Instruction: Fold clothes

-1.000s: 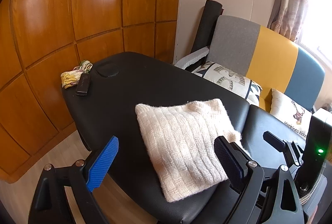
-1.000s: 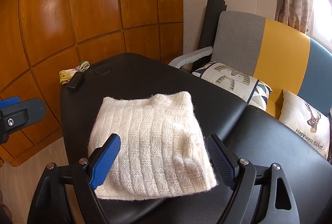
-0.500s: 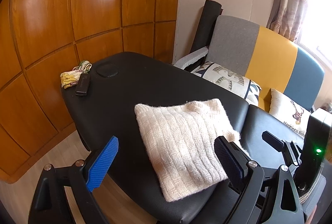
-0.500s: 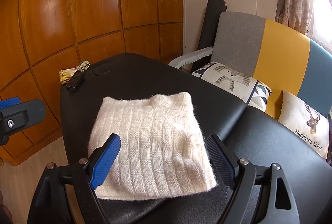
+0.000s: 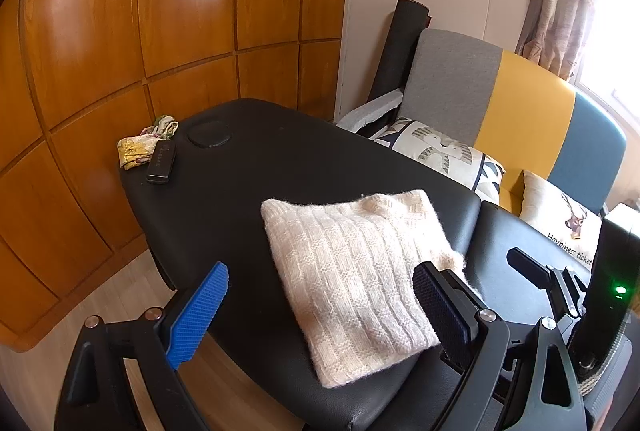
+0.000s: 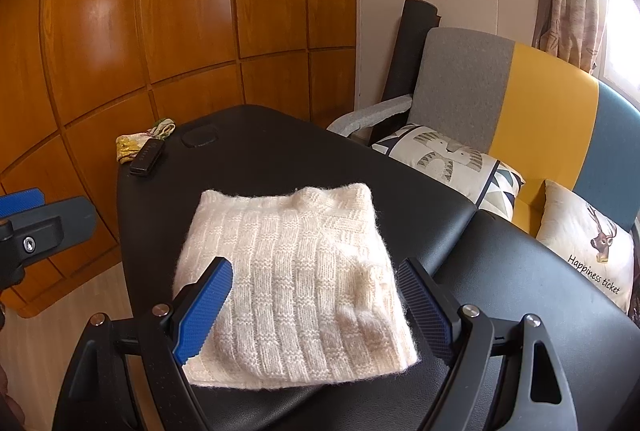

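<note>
A cream ribbed knit sweater (image 5: 356,279) (image 6: 296,283) lies folded into a neat square on the black padded table (image 5: 260,171) (image 6: 272,143). My left gripper (image 5: 320,305) hovers open above the table's near edge, its right finger over the sweater's right corner, nothing held. My right gripper (image 6: 316,301) stands open just above the near half of the sweater, empty. The right gripper's body (image 5: 560,295) shows at the right of the left wrist view; the left gripper's finger (image 6: 36,227) shows at the left edge of the right wrist view.
A black remote (image 5: 161,161) (image 6: 147,156) and a yellow patterned cloth (image 5: 140,145) (image 6: 132,143) sit at the table's far left corner. Wood panelling (image 5: 120,31) stands behind. A grey, yellow and blue sofa (image 5: 520,103) (image 6: 540,99) with cushions borders the right.
</note>
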`<act>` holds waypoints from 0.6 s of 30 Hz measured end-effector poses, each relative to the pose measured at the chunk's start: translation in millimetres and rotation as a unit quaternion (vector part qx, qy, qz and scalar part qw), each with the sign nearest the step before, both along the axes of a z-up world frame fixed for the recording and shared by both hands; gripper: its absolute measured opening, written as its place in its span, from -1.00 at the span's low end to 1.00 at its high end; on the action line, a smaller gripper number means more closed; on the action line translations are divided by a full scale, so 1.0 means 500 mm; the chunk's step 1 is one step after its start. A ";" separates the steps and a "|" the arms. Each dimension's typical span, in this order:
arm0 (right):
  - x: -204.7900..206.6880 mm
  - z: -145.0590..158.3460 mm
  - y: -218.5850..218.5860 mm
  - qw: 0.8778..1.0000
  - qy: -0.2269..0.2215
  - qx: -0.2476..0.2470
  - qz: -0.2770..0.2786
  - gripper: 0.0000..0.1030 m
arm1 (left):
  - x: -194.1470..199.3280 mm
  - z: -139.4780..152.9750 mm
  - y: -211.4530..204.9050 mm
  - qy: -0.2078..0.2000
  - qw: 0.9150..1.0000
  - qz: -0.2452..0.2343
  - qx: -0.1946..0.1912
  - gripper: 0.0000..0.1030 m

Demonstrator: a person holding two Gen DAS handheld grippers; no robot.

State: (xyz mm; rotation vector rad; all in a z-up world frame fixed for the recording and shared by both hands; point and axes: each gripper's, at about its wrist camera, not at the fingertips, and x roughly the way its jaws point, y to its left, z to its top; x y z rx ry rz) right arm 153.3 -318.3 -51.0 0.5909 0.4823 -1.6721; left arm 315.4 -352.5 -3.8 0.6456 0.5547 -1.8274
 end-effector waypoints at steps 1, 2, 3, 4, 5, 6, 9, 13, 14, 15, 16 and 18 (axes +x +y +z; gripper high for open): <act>0.000 0.000 0.000 1.000 0.000 0.000 0.000 0.69 | 0.000 0.000 0.000 0.000 1.000 0.000 0.000 0.84; 0.001 0.000 -0.001 1.000 0.000 0.001 0.001 0.69 | 0.000 -0.001 0.000 0.000 1.000 0.000 0.001 0.84; 0.002 -0.001 -0.001 1.000 0.000 0.001 0.001 0.69 | 0.000 -0.001 -0.001 0.000 1.000 0.000 0.001 0.84; 0.002 -0.001 -0.001 1.000 0.001 0.001 0.002 0.69 | 0.000 0.000 -0.001 0.000 1.000 0.001 0.001 0.84; 0.002 -0.002 -0.002 1.000 0.001 0.002 0.002 0.69 | 0.000 0.000 -0.002 0.000 1.000 0.002 0.001 0.84; 0.003 -0.003 -0.002 1.000 0.001 0.003 0.003 0.69 | 0.000 0.001 -0.002 0.000 1.000 0.002 0.001 0.84; 0.003 -0.005 -0.004 1.000 0.001 0.004 0.003 0.69 | 0.000 0.003 -0.003 0.001 1.000 0.003 0.000 0.84; 0.003 -0.006 -0.005 1.000 0.002 0.005 0.003 0.69 | -0.001 0.006 -0.005 0.003 1.000 0.005 -0.001 0.84; 0.003 -0.006 -0.005 1.000 0.002 0.005 0.003 0.69 | -0.001 0.007 -0.005 0.003 1.000 0.005 -0.001 0.84; 0.002 -0.006 -0.005 1.000 0.001 0.005 0.003 0.69 | -0.001 0.008 -0.005 0.004 1.000 0.006 -0.001 0.84; 0.002 -0.006 -0.005 1.000 0.002 0.005 0.002 0.69 | -0.001 0.009 -0.005 0.004 1.000 0.005 -0.002 0.84; 0.002 -0.006 -0.005 1.000 0.001 0.004 0.003 0.69 | -0.002 0.010 -0.004 0.003 1.000 0.005 -0.003 0.84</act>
